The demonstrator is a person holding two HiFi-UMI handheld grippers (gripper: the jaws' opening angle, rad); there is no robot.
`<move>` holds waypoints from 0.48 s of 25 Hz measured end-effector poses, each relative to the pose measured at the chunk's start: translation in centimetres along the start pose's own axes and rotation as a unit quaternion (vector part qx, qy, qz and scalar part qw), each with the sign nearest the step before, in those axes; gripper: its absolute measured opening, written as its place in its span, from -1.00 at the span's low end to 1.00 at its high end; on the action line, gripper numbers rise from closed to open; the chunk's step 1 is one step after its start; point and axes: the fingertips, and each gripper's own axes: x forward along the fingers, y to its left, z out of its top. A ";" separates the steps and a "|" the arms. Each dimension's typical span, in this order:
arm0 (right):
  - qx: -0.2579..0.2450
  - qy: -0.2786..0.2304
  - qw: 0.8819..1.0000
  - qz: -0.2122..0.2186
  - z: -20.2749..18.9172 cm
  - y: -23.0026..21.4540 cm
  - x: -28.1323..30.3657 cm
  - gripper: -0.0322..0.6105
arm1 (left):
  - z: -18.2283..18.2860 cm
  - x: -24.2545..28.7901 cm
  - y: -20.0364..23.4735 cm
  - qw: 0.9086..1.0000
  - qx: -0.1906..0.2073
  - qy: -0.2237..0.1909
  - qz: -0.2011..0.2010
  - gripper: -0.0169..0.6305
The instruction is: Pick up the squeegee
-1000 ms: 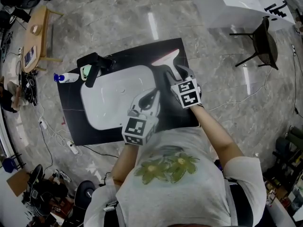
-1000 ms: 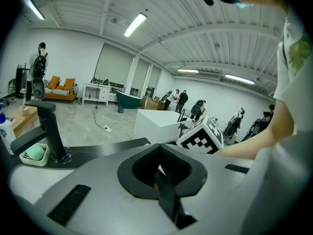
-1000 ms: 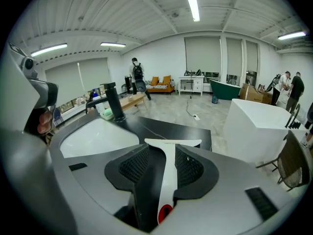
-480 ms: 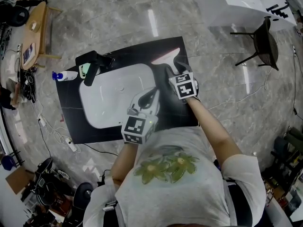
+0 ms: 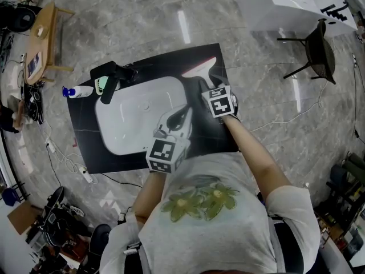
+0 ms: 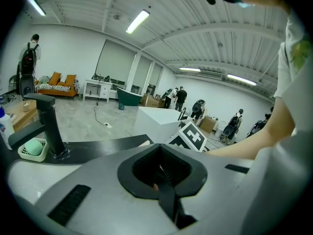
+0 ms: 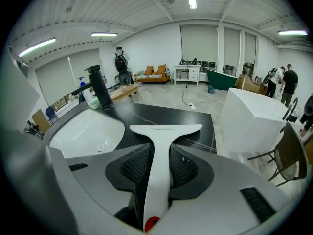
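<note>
**Item:** white plastic T-shaped squeegee (image 7: 165,129). Count: one.

**Place:** it is off the far right corner of the white oval sink basin (image 5: 134,119), over the black stone countertop (image 5: 85,153). You cannot tell whether its blade touches the counter.

**Handling, as judged:** it is probably light and rigid, with smooth moulded sides that may slip under a loose grip. The blade edge is likely softer than the body, so leave it alone. Take hold on the narrow handle below the crossbar, with the pads bearing on its two flat sides.

**Right gripper** (image 7: 159,153): count one. It pinches the squeegee at that very spot. The handle runs lengthwise between the ribbed pads, the red-tipped end points back towards you and the crossbar sits beyond the jaws.

**Left gripper** (image 6: 162,168): count one. Its jaws are pressed together with nothing between them. You hold it over the near right edge of the basin.

**Other stock, one of each:**
- A black angular faucet (image 5: 111,81) stands at the basin's far left corner.
- A pale green soap dish (image 5: 102,85) sits just beside the faucet.
- A white spray bottle with a blue top (image 5: 80,92) lies left of the basin, beyond the faucet.
</note>
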 end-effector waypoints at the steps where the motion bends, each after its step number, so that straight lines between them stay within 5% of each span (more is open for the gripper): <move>1: -0.001 0.000 1.000 0.000 -0.1 0.0 0.1 -0.47 | -0.1 0.0 0.1 1.000 0.001 0.001 0.001 -0.92; 12: 0.009 -0.010 1.000 0.007 0.1 -0.9 -0.5 -0.58 | 0.5 -0.1 -0.2 1.000 -0.003 -0.007 0.000 -0.92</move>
